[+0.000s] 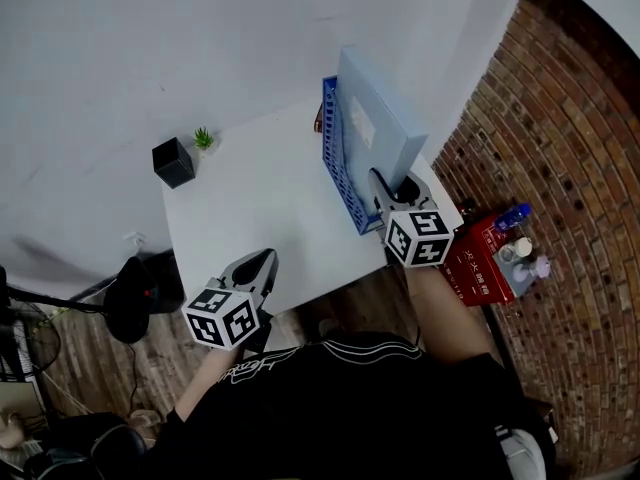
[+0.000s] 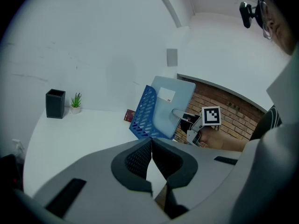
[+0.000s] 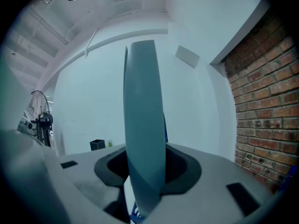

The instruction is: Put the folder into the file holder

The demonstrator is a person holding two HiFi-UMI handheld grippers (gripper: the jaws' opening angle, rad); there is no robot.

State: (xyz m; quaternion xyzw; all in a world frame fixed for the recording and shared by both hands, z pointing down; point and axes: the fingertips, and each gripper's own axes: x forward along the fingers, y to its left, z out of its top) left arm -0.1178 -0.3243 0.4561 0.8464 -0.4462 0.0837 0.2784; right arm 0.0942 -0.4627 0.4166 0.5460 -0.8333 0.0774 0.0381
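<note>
A pale blue folder [image 1: 375,128] stands upright against the blue mesh file holder [image 1: 338,163] at the right side of the white table [image 1: 260,193]. My right gripper [image 1: 392,193] is shut on the folder's near edge. In the right gripper view the folder [image 3: 144,125] rises edge-on between the jaws. From the left gripper view the folder [image 2: 169,107] leans on the holder [image 2: 144,113], the right gripper [image 2: 180,114] clamped to it. My left gripper [image 1: 255,268] hovers at the table's front edge, shut and empty; its pads [image 2: 140,160] meet.
A black pen cup [image 1: 173,162] and a small potted plant [image 1: 204,139] stand at the table's far left corner. A small red item [image 2: 129,115] lies behind the holder. A brick wall [image 1: 560,168] and a red box [image 1: 480,258] are on the right.
</note>
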